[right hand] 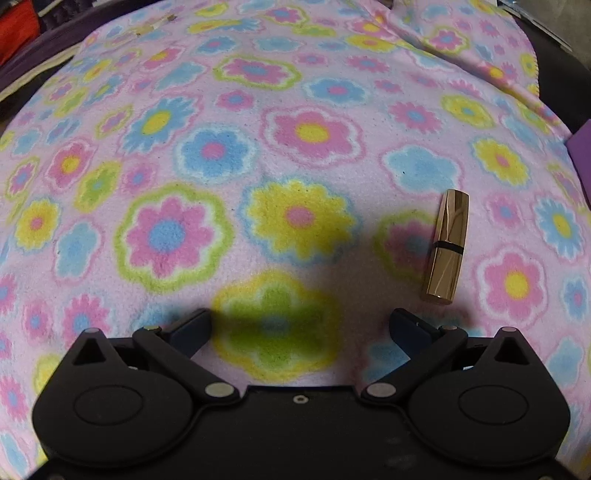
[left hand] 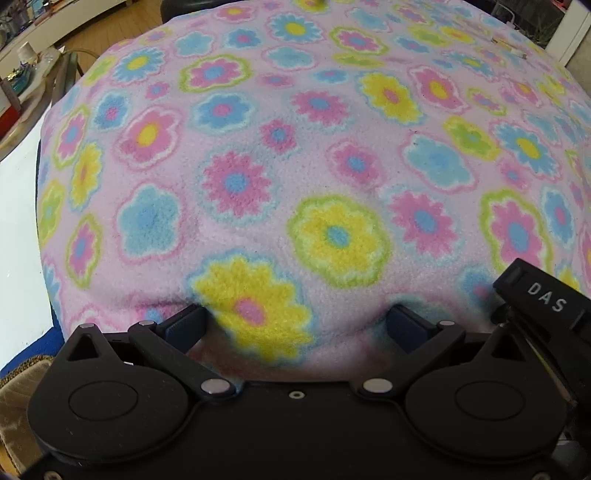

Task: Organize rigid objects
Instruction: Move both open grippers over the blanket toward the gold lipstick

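Note:
A gold lipstick tube (right hand: 447, 245) with a thin black band lies on the flowered fleece blanket (right hand: 295, 129), just ahead and to the right of my right gripper (right hand: 301, 319). My right gripper is open and empty, its fingers spread wide over a green and yellow flower. My left gripper (left hand: 297, 314) is open and empty too, with its fingertips low against the blanket (left hand: 295, 147). The other gripper's black body marked DAS (left hand: 546, 299) shows at the right edge of the left wrist view. A thin pale stick-like object (right hand: 155, 26) lies far off at the blanket's top left; it also shows in the left wrist view (left hand: 511, 48).
The blanket has a folded edge (right hand: 480, 62) at the far right. A purple object (right hand: 581, 147) sits beyond the blanket's right edge. A white surface (left hand: 18, 221) and cluttered shelves (left hand: 22, 62) lie to the left. A beige cushion (left hand: 14, 406) is at the lower left.

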### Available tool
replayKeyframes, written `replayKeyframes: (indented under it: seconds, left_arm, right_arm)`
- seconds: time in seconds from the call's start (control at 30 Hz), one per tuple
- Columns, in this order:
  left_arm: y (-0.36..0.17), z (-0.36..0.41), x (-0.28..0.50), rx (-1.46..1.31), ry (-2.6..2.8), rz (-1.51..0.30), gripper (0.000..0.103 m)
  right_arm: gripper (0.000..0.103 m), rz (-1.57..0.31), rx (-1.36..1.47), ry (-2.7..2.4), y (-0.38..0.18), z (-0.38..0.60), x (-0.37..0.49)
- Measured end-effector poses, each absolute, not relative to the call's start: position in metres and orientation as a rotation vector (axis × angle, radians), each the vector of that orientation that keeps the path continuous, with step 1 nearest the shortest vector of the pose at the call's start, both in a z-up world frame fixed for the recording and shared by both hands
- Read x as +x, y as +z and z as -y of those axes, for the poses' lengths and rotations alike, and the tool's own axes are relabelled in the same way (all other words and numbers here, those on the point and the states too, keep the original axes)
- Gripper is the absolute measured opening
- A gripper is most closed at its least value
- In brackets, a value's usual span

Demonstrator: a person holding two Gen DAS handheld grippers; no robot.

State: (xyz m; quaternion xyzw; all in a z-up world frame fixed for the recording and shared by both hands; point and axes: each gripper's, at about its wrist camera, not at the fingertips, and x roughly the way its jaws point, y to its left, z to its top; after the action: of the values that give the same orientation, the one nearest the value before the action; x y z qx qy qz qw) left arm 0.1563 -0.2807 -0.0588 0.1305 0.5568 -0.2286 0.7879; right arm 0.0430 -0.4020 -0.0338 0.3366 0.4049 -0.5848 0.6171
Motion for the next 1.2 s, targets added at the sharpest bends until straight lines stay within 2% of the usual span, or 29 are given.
replayKeyframes:
  seconds: [0.17,0.33,0.5,0.9,1.2]
  left_arm:
    - [-0.058,0.282,0.159,0.289,-0.503,-1.189,0.101]
    - [-0.059,0.276,0.146,0.273,-0.505,-1.105,0.101]
    - [-0.059,0.277,0.139,0.259,-0.475,-1.067,0.101]
    - [-0.055,0.276,0.130,0.222,-0.378,-1.131,0.100]
    - [-0.056,0.234,0.084,0.031,-0.228,-1.222,0.100]
  right_arm:
    - [0.103,-0.962,0.763,-1.370,-0.033,0.403,0.051]
    - [0.103,-0.876,0.713,-1.355,-0.035,0.394,0.043]
    - [0.103,-0.897,0.638,-1.321,-0.038,0.393,0.046]
    - [0.103,-0.950,0.621,-1.214,-0.036,0.405,0.042]
    - [0.103,-1.018,0.582,-1.005,-0.031,0.394,0.009]
